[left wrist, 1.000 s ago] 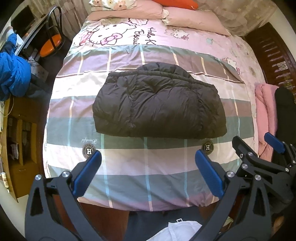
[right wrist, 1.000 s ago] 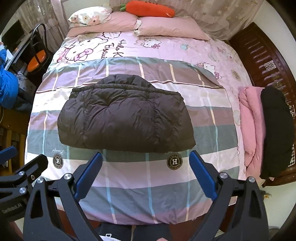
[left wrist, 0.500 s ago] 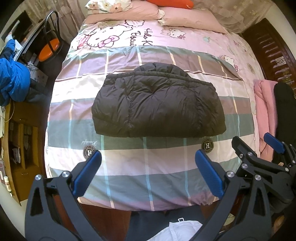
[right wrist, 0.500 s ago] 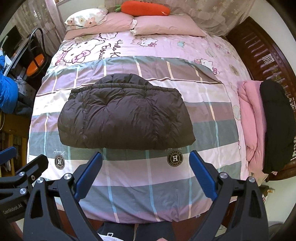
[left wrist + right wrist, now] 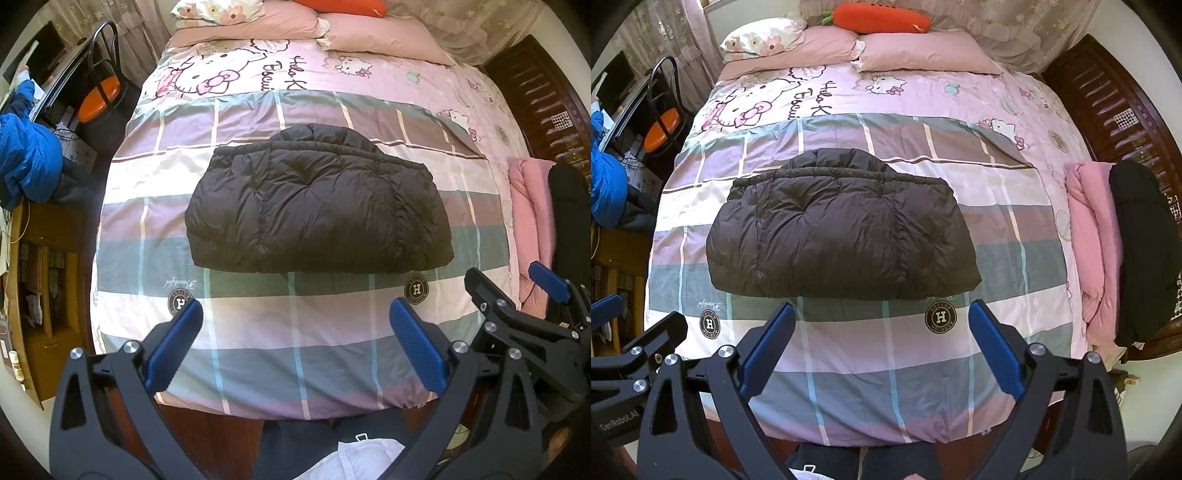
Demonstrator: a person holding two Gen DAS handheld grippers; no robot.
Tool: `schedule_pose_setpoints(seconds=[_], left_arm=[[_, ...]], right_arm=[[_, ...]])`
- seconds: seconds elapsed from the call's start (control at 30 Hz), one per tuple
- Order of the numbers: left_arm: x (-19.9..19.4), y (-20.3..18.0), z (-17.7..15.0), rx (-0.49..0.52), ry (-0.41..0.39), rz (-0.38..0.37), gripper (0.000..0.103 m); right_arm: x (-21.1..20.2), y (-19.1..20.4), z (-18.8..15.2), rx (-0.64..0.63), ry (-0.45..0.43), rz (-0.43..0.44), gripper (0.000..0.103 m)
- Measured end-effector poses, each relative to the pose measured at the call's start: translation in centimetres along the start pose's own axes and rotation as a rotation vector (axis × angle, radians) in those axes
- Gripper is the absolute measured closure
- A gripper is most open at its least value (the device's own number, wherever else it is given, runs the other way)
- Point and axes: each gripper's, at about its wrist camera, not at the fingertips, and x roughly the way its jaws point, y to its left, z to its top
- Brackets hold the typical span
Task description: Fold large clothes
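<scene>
A dark brown puffer jacket (image 5: 317, 206) lies folded into a compact bundle in the middle of the checked bedspread (image 5: 295, 332); it also shows in the right wrist view (image 5: 842, 236). My left gripper (image 5: 295, 339) is open and empty, held above the foot of the bed, well short of the jacket. My right gripper (image 5: 882, 343) is open and empty too, beside the left one; it appears at the right edge of the left wrist view (image 5: 517, 299).
Pink and black folded clothes (image 5: 1123, 251) lie at the bed's right edge by a dark wooden headboard (image 5: 1115, 110). Pillows (image 5: 923, 51) and an orange carrot plush (image 5: 879, 18) are at the far end. A chair (image 5: 99, 92), a blue jacket (image 5: 26, 162) and a desk stand left.
Both grippers have drawn back and up a little from the bed, so more of the far end shows. The jacket has not moved. Both stay open.
</scene>
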Motion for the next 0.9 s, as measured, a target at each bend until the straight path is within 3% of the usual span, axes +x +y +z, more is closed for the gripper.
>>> schedule_pose_setpoints(seconds=[0.9], left_arm=[[-0.06,-0.25,-0.08,-0.015,-0.003,0.007,0.002]], right_arm=[[-0.01,-0.45,0.18,-0.003,-0.006,-0.002,0.008]])
